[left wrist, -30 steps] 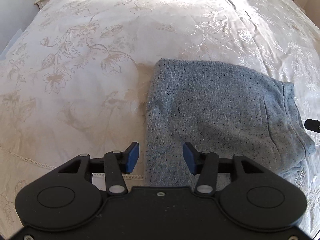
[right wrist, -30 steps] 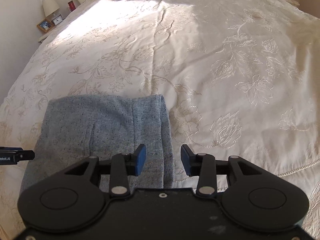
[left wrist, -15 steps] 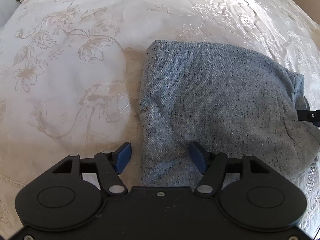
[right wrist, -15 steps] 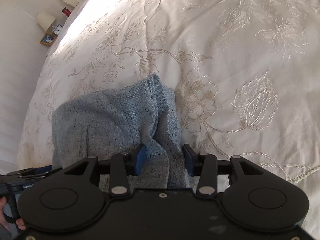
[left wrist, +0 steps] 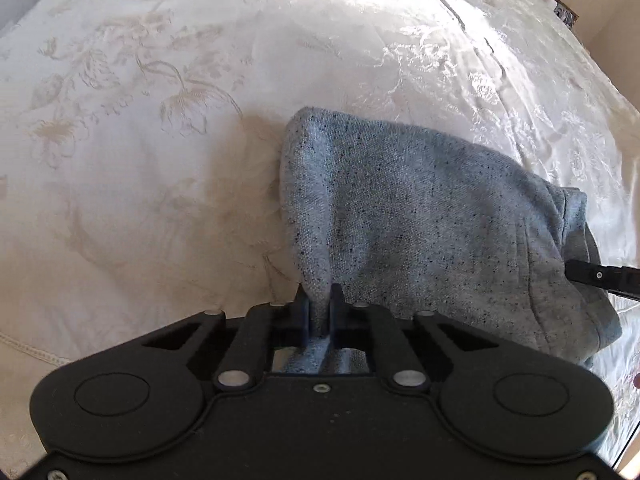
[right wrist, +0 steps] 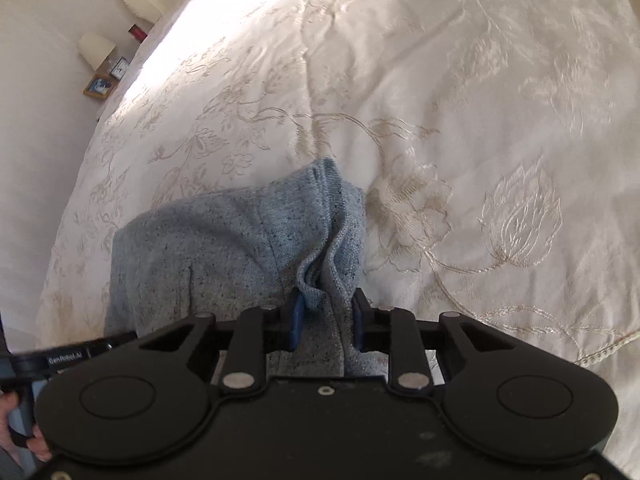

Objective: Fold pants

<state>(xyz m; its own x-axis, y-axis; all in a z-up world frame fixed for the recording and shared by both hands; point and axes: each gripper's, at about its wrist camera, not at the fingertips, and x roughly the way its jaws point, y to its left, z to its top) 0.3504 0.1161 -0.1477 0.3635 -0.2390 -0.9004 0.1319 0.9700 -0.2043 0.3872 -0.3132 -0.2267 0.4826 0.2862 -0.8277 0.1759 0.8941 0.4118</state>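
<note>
The grey speckled pants [left wrist: 420, 216] lie folded into a short bundle on the cream bedspread [left wrist: 160, 120]. My left gripper [left wrist: 319, 304] is shut on the near left edge of the pants, with cloth pinched and pulled up between the jaws. In the right wrist view the pants [right wrist: 224, 248] show their ribbed waistband end. My right gripper [right wrist: 326, 314] is shut on the bunched waistband edge at the near right corner. The right gripper's finger tip [left wrist: 600, 276] shows in the left wrist view at the far right.
The embroidered bedspread [right wrist: 480, 120] stretches all around the pants. A nightstand with a lamp [right wrist: 94, 48], a clock and a picture frame [right wrist: 98, 86] stands at the far left of the bed. The left gripper's body [right wrist: 60, 360] shows at the lower left.
Both grippers moved in over the near edge of the pants and closed on the cloth. The edge has bunched and risen between the jaws on both sides.
</note>
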